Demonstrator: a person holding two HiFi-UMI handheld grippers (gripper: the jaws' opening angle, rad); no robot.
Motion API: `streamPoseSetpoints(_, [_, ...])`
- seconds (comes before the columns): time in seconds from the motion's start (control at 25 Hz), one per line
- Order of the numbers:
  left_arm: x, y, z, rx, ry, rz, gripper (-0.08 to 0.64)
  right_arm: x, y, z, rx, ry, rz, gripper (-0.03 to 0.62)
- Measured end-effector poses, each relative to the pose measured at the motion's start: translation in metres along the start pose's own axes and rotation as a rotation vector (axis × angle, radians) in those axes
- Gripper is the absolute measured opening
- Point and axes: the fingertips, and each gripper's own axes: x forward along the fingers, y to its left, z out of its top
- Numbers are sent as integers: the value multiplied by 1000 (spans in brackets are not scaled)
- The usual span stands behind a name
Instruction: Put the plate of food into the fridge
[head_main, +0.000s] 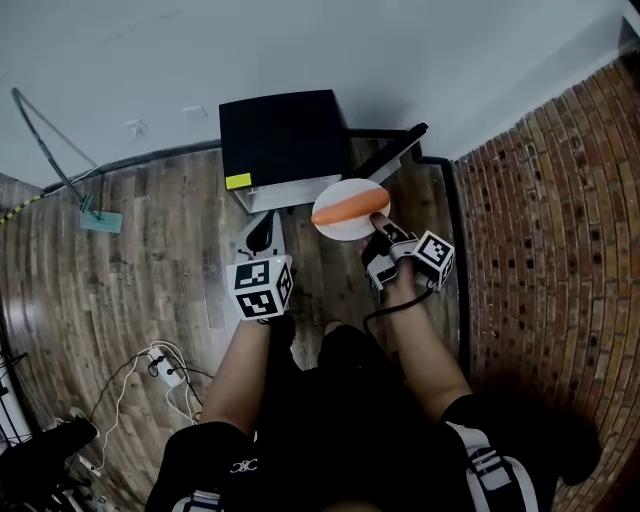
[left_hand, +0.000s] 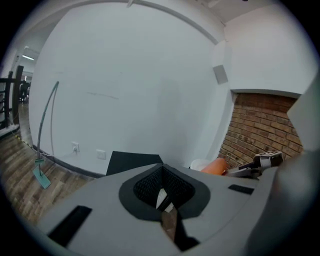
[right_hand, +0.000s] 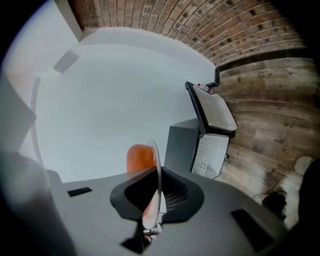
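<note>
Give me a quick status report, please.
Right gripper shut on plate, orange food aboard. Left gripper shut, empty. Fridge door open, nothing in the way.

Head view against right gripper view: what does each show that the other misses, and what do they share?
Only the head view: the left gripper, the person's legs, a power strip on the floor. Only the right gripper view: the gridded interior of the black fridge, and the plate edge-on, clamped in the right gripper. Both: the plate, its orange food, the fridge, its open door, the brick wall.
</note>
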Motion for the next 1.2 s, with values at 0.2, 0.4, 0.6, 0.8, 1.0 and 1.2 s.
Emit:
streamPoseSetpoints(0.2, [52,37,-89,-6,-9,21,-2,55,-110,-4,-8,26,-39,26])
streamPoseSetpoints(0.4, [117,72,-176,69,-62,4,-2,136,-224,-1,37,11,7,26])
streamPoseSetpoints(0.6, [153,104,-239,93,-94,40,-2,219,-299,-10,58,9,21,28])
streamPoseSetpoints(0.8, [159,117,-255,24,-103,34,-2,280,-317,-13,54,-58,43,28])
streamPoseSetpoints(1.0, [147,132,-253,37,-125,62,-2,322,-315,9,120,-205,48,28])
streamPoseSetpoints(1.2, [143,158,-259,16,-119,64,-2,362,-311,35,91,-301,23,28])
